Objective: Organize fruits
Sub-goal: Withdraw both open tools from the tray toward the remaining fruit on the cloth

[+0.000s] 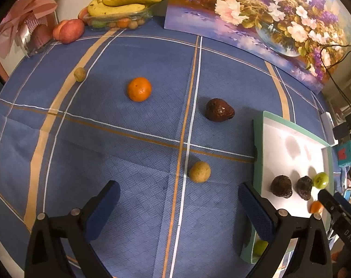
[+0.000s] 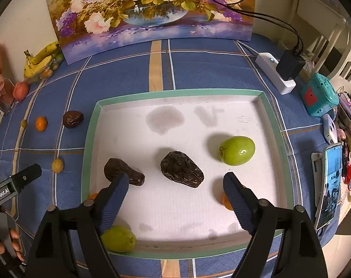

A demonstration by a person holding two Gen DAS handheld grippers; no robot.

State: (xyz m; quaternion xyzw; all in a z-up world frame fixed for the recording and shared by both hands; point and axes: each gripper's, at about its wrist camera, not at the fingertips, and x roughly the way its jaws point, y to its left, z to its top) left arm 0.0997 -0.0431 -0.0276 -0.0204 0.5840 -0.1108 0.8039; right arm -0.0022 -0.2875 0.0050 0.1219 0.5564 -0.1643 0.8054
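My left gripper (image 1: 179, 199) is open and empty above the blue cloth, just behind a small tan fruit (image 1: 199, 171). Farther off lie an orange (image 1: 139, 89), a dark wrinkled fruit (image 1: 219, 110) and another small tan fruit (image 1: 79, 74). My right gripper (image 2: 175, 185) is open and empty over the white tray with the green rim (image 2: 138, 97). The tray holds two dark wrinkled fruits (image 2: 182, 169) (image 2: 123, 171), two green fruits (image 2: 237, 150) (image 2: 118, 238) and two oranges (image 2: 226, 201) (image 2: 92, 196), partly hidden by my fingers.
A clear dish with bananas (image 1: 122, 4) and apples (image 1: 69, 30) stand at the back left. A flower painting (image 2: 150, 7) leans on the wall. A power strip with a charger (image 2: 279, 69), a teal box (image 2: 319, 95) and a phone (image 2: 330, 185) lie right of the tray.
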